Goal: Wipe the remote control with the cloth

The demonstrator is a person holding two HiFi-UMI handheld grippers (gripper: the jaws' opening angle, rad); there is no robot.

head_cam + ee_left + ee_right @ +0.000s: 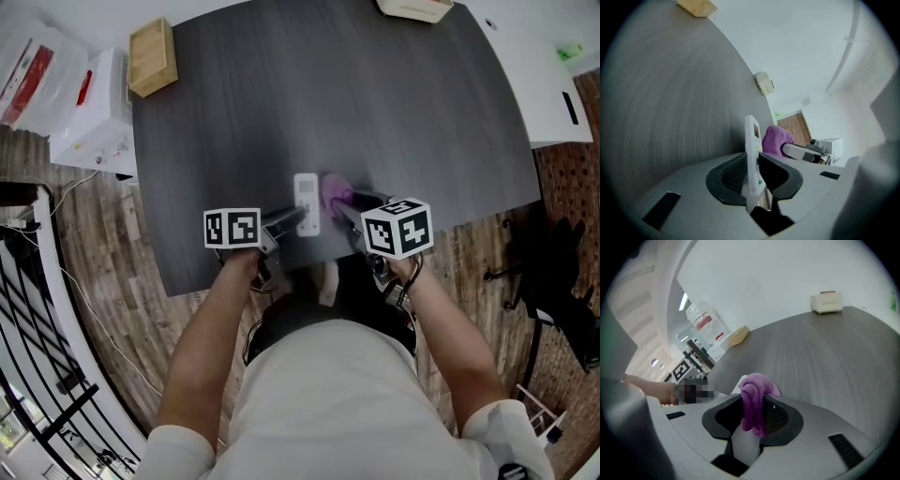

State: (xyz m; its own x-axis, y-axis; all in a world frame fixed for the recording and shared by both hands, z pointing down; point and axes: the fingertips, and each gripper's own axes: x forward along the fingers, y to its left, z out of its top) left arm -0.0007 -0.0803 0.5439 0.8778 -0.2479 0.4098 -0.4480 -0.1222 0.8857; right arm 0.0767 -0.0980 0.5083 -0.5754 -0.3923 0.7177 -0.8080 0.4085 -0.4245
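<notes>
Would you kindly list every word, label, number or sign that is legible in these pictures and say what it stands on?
No text can be read anywhere.
On the bottle: red label, print too blurred.
On the white box: red print, too small.
On the remote control: button marks too small.
On the left marker cube and right marker cube: square patterns only, no letters.

The right gripper [753, 414] has its dark jaws closed on a bunched purple cloth [754, 387], which bulges up above them. A white edge of the remote control [736, 385] shows just left of the cloth. Beyond stretches the dark grey table [825, 362], with a cream box [827, 302] at its far edge and a wooden block [738, 335] further left.
</notes>
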